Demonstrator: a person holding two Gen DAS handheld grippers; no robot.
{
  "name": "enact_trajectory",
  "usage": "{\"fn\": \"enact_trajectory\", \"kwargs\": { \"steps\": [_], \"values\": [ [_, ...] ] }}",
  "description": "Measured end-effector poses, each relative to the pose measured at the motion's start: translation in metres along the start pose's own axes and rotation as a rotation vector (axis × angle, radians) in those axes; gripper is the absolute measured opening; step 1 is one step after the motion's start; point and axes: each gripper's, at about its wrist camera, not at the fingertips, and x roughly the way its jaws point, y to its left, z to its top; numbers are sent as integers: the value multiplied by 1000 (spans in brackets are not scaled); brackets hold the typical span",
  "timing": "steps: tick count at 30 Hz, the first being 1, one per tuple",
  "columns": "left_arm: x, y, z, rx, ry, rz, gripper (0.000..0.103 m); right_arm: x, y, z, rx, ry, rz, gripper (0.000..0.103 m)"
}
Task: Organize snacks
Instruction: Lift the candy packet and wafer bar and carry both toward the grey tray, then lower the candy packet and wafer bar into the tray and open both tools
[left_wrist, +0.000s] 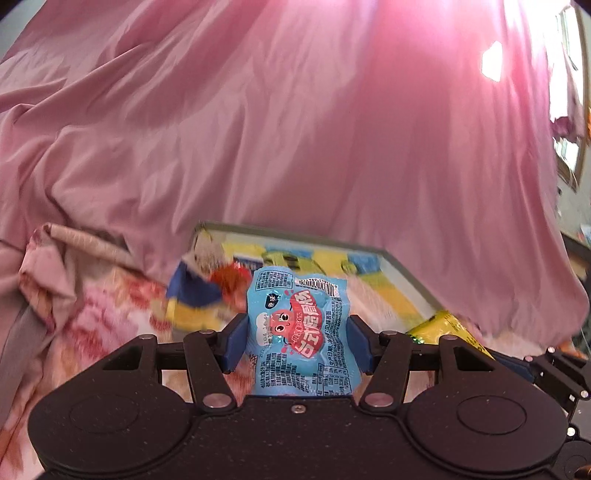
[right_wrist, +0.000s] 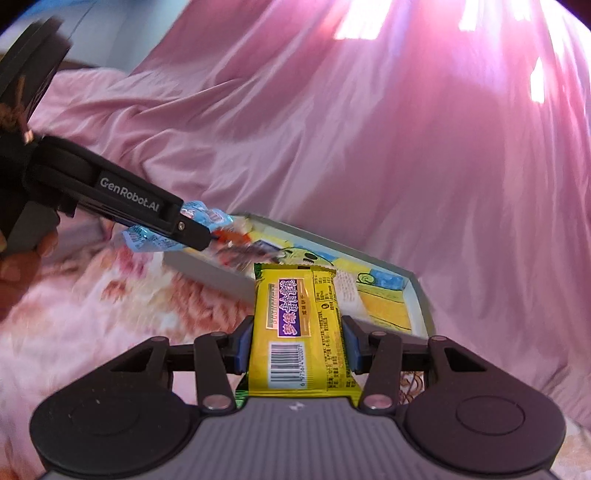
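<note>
My left gripper (left_wrist: 297, 341) is shut on a light blue snack packet (left_wrist: 301, 332) with a red cartoon, its blue pads pressing both sides. In the right wrist view that same left gripper (right_wrist: 207, 236) and its blue packet (right_wrist: 205, 218) hang over the near left corner of a shallow grey box (right_wrist: 207, 273). My right gripper (right_wrist: 297, 347) is shut on a yellow wafer bar packet (right_wrist: 297, 325), held upright. The box (left_wrist: 406, 273) has a yellow and blue cartoon lining and holds red and blue snacks (left_wrist: 229, 278). The yellow packet (left_wrist: 448, 328) shows at the right in the left wrist view.
The box lies on a floral bedspread (right_wrist: 110, 306). A rumpled pink sheet (left_wrist: 295, 129) rises behind it and fills the background. A person's hand (right_wrist: 22, 254) holds the left gripper at the left edge. Bright window light falls at the upper right.
</note>
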Motion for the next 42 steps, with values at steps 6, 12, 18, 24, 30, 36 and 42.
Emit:
{"fn": "enact_trajectory", "kwargs": {
  "steps": [6,12,18,24,30,36,42],
  "values": [
    [40,2,33,13,-20,29,59,42,-36,32,48,10,-4,52],
    [85,10,51,-14,-1,56,59,92,-53,51,61,28,-10,52],
    [125,19,54,-37,33,86,59,140,-60,54,84,53,-17,52],
    [147,19,50,-31,73,90,59,171,-66,46,125,101,6,52],
    [162,16,44,-24,129,88,60,186,-67,36,143,129,34,53],
    [167,11,39,-5,154,100,62,191,-70,30,174,138,45,54],
    [161,9,44,-18,152,100,78,190,-73,31,197,139,45,60]
  ]
}}
